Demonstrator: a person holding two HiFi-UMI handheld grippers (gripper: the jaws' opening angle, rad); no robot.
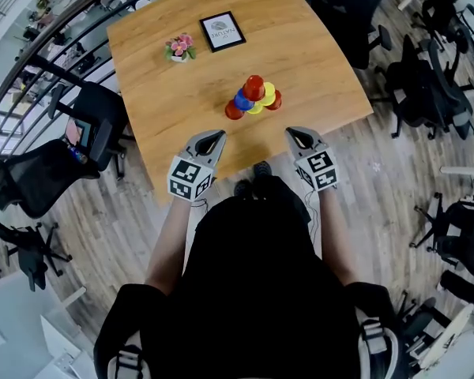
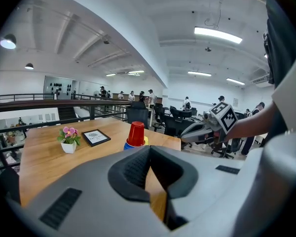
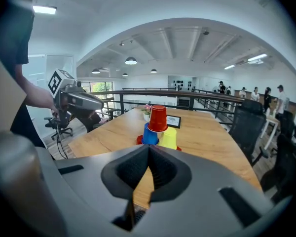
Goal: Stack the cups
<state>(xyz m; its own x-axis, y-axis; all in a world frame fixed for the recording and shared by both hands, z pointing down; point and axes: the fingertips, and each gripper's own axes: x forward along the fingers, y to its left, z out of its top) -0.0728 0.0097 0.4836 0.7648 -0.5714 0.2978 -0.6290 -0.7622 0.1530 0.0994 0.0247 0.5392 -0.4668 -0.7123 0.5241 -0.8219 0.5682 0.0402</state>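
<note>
A small pyramid of upside-down plastic cups [image 1: 253, 99] stands on the wooden table [image 1: 316, 46] near its front edge. A red cup [image 1: 253, 86] tops it, over a blue cup [image 1: 242, 100] and a yellow cup [image 1: 267, 94], with red cups at the base. My left gripper [image 1: 216, 136] hovers at the table's front edge, left of the stack, shut and empty. My right gripper [image 1: 291, 133] hovers to the stack's right, also shut and empty. The left gripper view shows the top red cup [image 2: 136, 134] beyond the closed jaws. In the right gripper view the stack [image 3: 157, 127] is straight ahead.
A small pot of pink flowers [image 1: 179, 48] and a black picture frame [image 1: 222, 31] sit farther back on the table. Black office chairs [image 1: 91, 125] stand to the left and right [image 1: 426, 93] of it. A railing [image 1: 55, 22] runs behind the table.
</note>
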